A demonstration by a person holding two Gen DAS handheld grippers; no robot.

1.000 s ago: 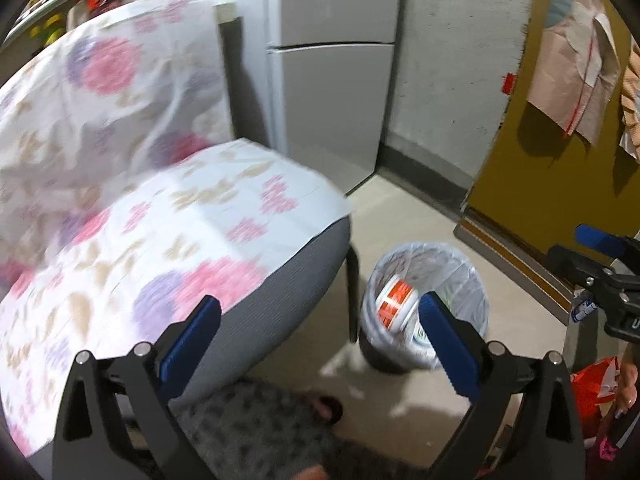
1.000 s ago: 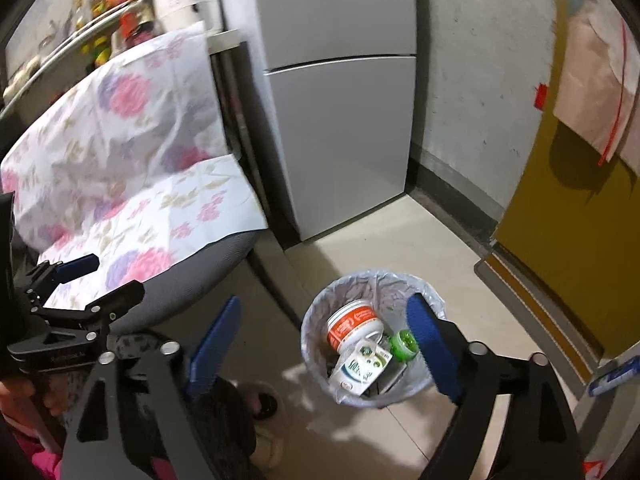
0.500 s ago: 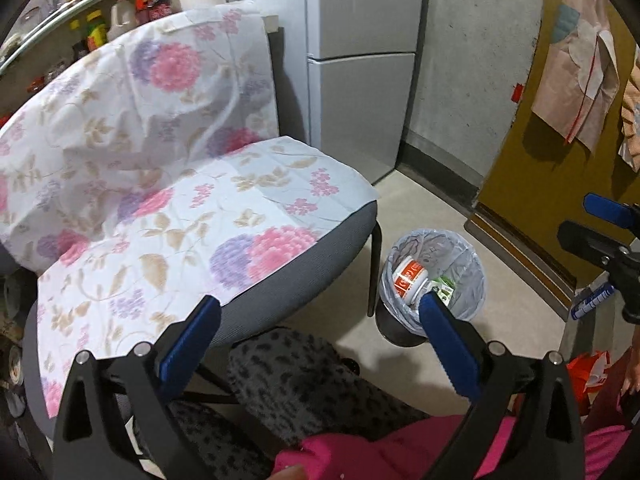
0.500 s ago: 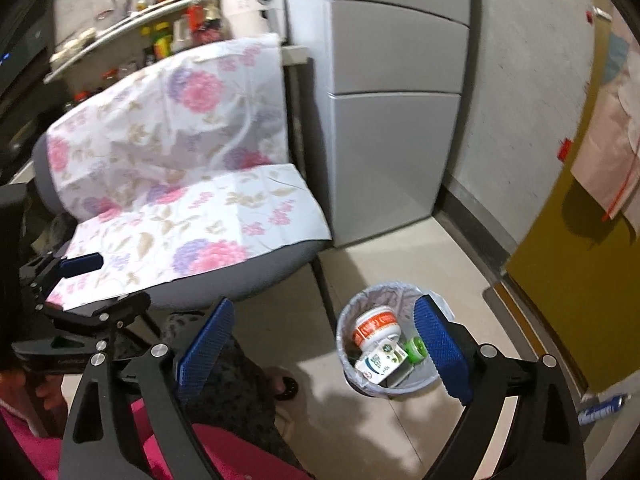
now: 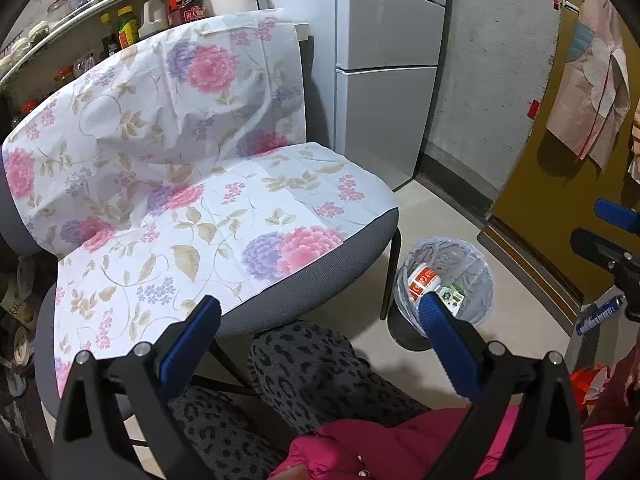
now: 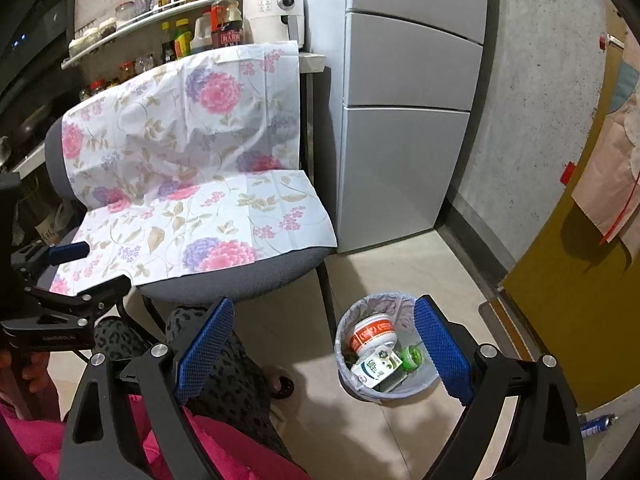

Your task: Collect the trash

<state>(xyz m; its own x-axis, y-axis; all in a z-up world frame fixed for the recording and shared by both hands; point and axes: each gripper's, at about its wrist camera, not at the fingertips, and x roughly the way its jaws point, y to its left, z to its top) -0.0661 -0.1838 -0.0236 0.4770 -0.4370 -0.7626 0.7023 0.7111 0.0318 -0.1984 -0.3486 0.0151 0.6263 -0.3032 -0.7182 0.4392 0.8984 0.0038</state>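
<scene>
Sharp, evenly lit indoor frames; strong fisheye bending, dark vignetted corners.

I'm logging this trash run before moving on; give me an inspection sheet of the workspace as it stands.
Surface: chair under a floral cover, nothing lying on it.
Job's things: bin on the floor holds a white tub, a carton and a green lid.
Clutter: blue tube on the floor by the door.
Grippers: left gripper and right gripper both open, empty.
Cables: nothing seen.
Surroundings: fridge, shelf of bottles.
</scene>
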